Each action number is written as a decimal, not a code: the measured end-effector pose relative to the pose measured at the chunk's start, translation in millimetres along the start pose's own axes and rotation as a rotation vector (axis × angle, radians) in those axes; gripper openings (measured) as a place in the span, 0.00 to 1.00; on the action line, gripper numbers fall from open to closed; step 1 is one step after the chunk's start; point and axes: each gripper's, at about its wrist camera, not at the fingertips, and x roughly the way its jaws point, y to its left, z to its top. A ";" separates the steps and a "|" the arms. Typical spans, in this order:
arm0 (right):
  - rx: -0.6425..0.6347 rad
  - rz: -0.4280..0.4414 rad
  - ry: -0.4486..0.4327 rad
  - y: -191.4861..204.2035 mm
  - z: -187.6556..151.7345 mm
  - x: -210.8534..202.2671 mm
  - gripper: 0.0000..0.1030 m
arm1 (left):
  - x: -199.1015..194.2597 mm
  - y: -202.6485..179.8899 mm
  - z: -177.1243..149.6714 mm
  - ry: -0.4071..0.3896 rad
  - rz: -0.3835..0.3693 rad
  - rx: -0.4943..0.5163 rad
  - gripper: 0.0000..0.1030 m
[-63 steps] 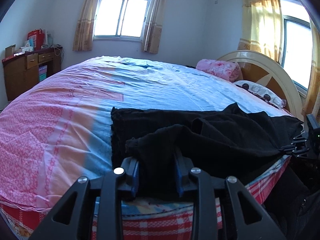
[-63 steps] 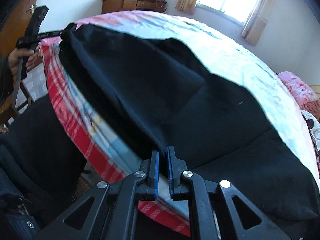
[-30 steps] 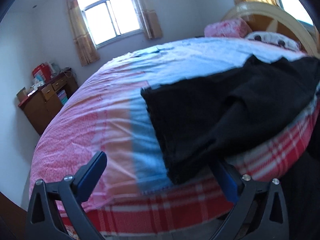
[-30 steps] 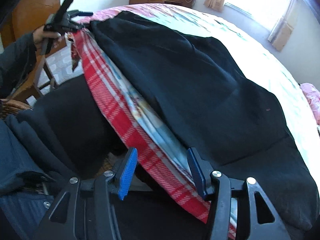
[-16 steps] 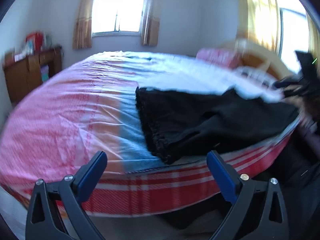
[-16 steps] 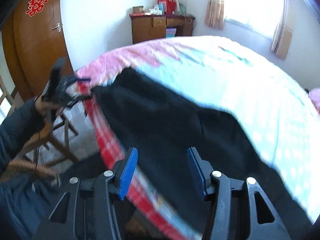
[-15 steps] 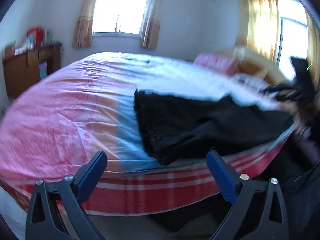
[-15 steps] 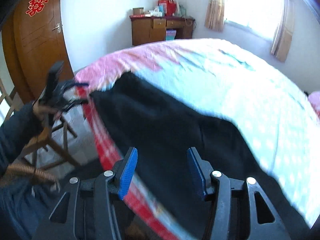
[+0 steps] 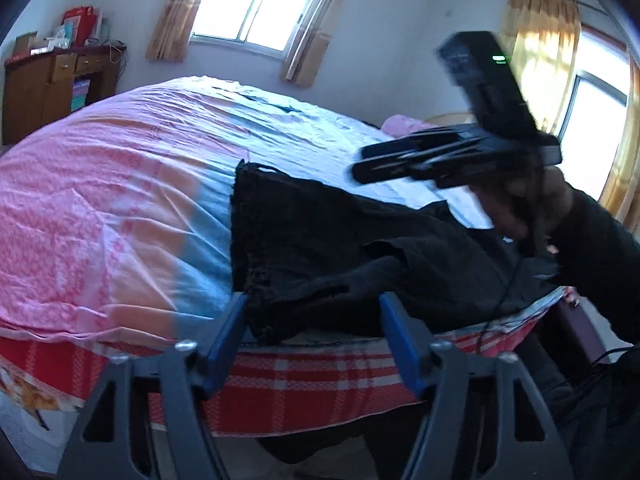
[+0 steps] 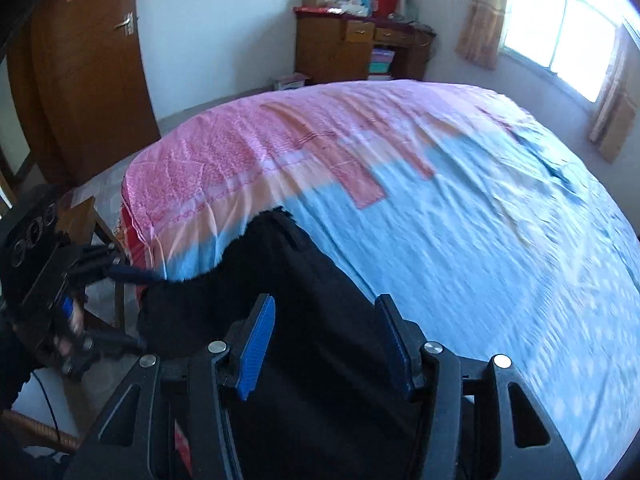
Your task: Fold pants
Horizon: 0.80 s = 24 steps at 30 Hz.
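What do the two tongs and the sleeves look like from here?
Both the left tongs and right tongs are black open-truss frames with silver screws and blue ribbed pads. The right body shows a green light. Sleeves are dark.

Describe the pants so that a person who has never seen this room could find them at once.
A large bed with a pink and light blue cover fills the room. The black pants lie flat along its near edge, above the red checked side. They are the only dark thing on the pale cover.
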 end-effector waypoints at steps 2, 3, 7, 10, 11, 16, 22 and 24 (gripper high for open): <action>-0.047 0.012 0.033 7.6 7.1 18.8 0.52 | 6.9 0.3 -3.0 0.022 0.023 0.023 0.57; -0.073 0.000 0.059 10.3 10.3 29.8 0.52 | 10.2 -1.7 -5.0 0.031 0.031 0.051 0.49; -0.100 0.006 0.130 5.4 12.1 59.0 0.40 | 15.0 -9.5 -4.9 0.024 0.057 0.120 0.40; -0.083 0.044 0.137 0.8 10.2 61.6 0.24 | 18.4 -15.3 3.5 0.015 0.087 0.174 0.35; -0.084 0.045 0.136 0.6 10.1 61.1 0.21 | 19.3 -18.8 7.9 0.010 0.098 0.199 0.35; -0.014 0.033 0.047 -16.2 19.0 40.1 0.09 | 24.8 -24.1 25.3 0.009 0.131 0.276 0.33; 0.006 0.038 0.080 -20.1 16.2 65.9 0.13 | 31.8 -7.3 10.0 0.048 0.112 0.238 0.34; 0.025 0.036 0.057 -23.5 16.4 65.6 0.25 | 26.7 -4.3 5.8 0.035 0.121 0.234 0.40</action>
